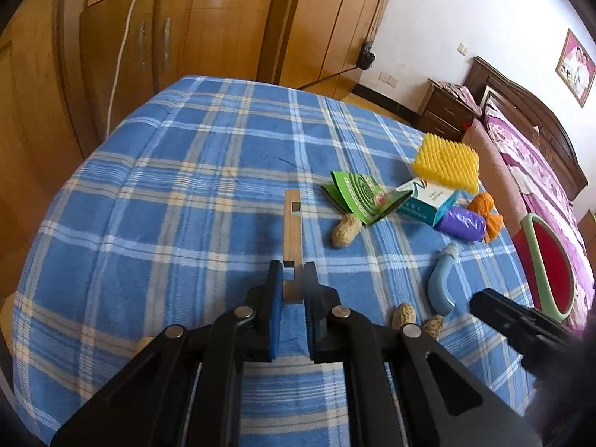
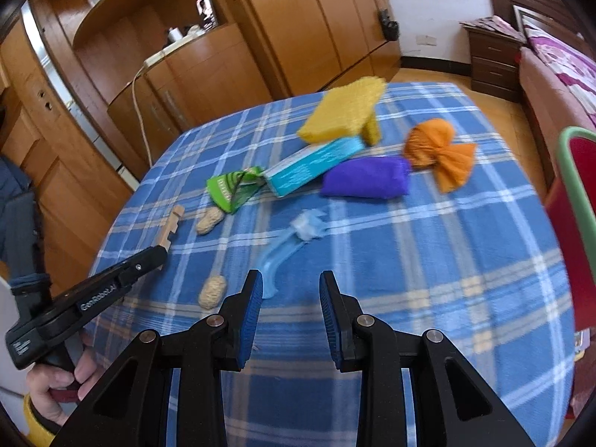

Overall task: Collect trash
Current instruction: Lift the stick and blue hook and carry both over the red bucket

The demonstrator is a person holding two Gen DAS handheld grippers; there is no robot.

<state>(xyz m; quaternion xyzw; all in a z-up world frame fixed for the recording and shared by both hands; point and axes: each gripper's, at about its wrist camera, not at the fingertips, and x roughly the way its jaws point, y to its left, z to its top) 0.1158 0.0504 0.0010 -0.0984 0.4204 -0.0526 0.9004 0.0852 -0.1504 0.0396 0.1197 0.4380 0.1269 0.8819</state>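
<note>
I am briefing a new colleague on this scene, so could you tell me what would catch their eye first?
Probably the left hand-held gripper, shut on the near end of a notched wooden stick lying on the blue plaid cloth. Beyond it sits a bright cluster: a yellow spiky sponge, a purple bundle and orange netting. The right hand-held gripper is open, with nothing between its pads.

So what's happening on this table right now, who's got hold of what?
A person works two handheld grippers over a table with a blue plaid cloth, clearing scattered trash. The left gripper has shut on the near end of a notched wooden stick. The right gripper is open and holds nothing, just short of a light blue plastic piece. Peanut shells, a green packet, a teal box, a yellow sponge, a purple roll and an orange net lie untouched.
</note>
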